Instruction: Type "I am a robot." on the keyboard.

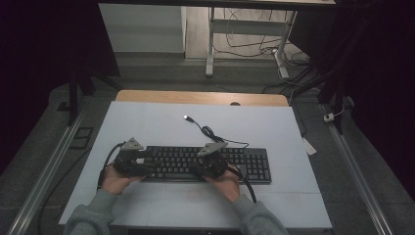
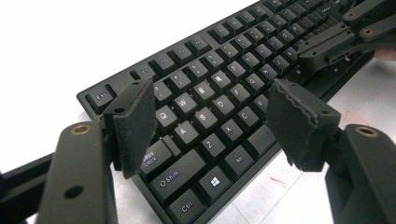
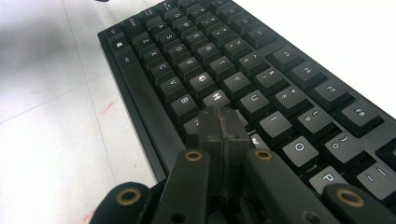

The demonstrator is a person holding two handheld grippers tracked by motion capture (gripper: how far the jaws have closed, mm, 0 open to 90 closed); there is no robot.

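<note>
White table [image 1: 147, 122] bears a keyboard [image 1: 205, 164]: left gripper [image 2: 210, 116] fingers apart, right gripper [image 3: 223, 122] fingers together (empty).

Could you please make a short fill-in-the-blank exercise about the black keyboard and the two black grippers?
1. The left gripper has its jaws ____ above the black plastic keyboard.
2. The right gripper has its jaws ____, with its tip just below the H key.
3. The keyboard's black cable ends in a ____ plug on the white table.

Missing words: open; shut; USB

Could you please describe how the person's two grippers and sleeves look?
Both the left gripper and right gripper are black with brass-coloured rivets and flat dark pads. Each carries a grey three-cornered plate and a black cable. The sleeves are grey.
</note>
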